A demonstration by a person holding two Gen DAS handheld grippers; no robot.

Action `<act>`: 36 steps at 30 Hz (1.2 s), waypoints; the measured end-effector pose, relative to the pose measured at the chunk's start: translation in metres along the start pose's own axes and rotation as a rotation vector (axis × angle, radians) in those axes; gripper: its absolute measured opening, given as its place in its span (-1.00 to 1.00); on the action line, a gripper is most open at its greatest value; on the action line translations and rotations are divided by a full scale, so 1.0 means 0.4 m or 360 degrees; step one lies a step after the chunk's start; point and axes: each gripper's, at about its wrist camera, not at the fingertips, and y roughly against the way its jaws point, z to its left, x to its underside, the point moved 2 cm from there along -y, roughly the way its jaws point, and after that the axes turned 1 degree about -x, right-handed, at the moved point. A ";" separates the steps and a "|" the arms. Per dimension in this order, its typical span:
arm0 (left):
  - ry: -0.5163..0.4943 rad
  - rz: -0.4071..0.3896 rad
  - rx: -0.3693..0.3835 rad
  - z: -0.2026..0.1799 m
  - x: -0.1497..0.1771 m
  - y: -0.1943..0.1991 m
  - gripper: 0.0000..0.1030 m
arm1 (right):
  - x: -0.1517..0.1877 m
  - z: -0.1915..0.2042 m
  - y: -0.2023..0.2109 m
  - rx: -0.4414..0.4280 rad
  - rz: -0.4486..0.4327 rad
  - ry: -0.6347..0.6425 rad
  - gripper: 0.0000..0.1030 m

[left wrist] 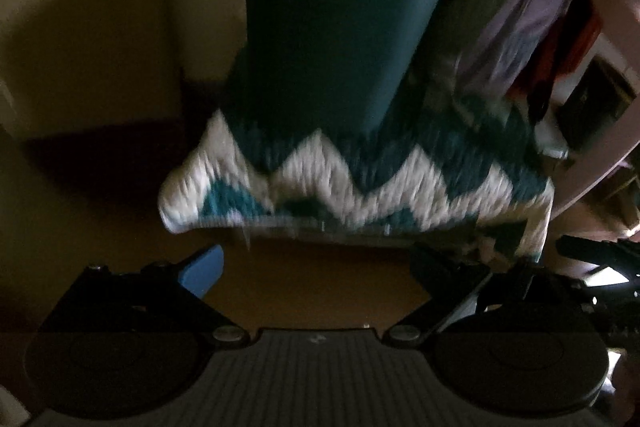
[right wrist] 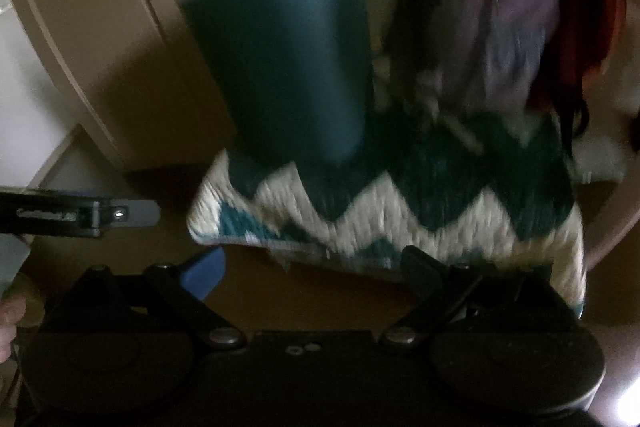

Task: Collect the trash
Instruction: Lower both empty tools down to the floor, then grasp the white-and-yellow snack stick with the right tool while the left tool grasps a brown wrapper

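Both views are dark and blurred. No piece of trash shows clearly. My left gripper (left wrist: pixel 316 267) is open and empty, its blue-padded finger (left wrist: pixel 202 269) low on the left, just short of a teal and white zigzag cushion (left wrist: pixel 360 183). My right gripper (right wrist: pixel 316 269) is open and empty too, its blue-padded finger (right wrist: pixel 204 273) in front of the same zigzag cushion (right wrist: pixel 400 211). The left gripper (right wrist: pixel 80 213) shows at the left edge of the right wrist view. A plain teal cushion (left wrist: pixel 340 19) stands behind the zigzag one, also in the right wrist view (right wrist: pixel 288 67).
A purple-grey bag (left wrist: pixel 532 19) leans at the right of the cushions, with something red (left wrist: pixel 576 39) beside it. A brown floor (left wrist: pixel 312 283) lies under the grippers. A pale door or cabinet (right wrist: pixel 80 27) stands at the left.
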 end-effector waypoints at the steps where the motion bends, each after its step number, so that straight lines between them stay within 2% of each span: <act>1: 0.0020 0.0049 -0.0014 0.005 0.018 -0.035 0.94 | 0.020 -0.016 -0.032 0.0012 0.0034 -0.0034 0.84; 7: 0.0082 0.0332 -0.0085 0.030 0.130 -0.225 0.94 | 0.125 -0.096 -0.183 0.0062 0.0148 -0.0225 0.83; 11: 0.0163 0.0580 -0.0152 0.062 0.215 -0.370 0.94 | 0.193 -0.130 -0.291 0.0100 0.0264 -0.0288 0.82; 19: 0.0568 0.1128 -0.0332 0.182 0.437 -0.654 0.94 | 0.317 -0.176 -0.526 0.0135 0.0597 -0.0414 0.79; 23: 0.0739 0.1247 -0.0402 0.242 0.505 -0.761 0.94 | 0.377 -0.203 -0.635 0.0153 0.0735 -0.0521 0.77; 27: 0.0753 0.1297 -0.0459 0.264 0.531 -0.855 0.94 | 0.441 -0.240 -0.730 0.0190 0.0847 -0.0638 0.70; 30: 0.0811 0.1353 -0.0490 0.283 0.561 -0.926 0.94 | 0.489 -0.271 -0.795 0.0195 0.0919 -0.0802 0.64; 36: 0.1046 0.1502 -0.0545 0.346 0.657 -1.031 0.94 | 0.579 -0.310 -0.902 0.0248 0.1017 -0.1001 0.57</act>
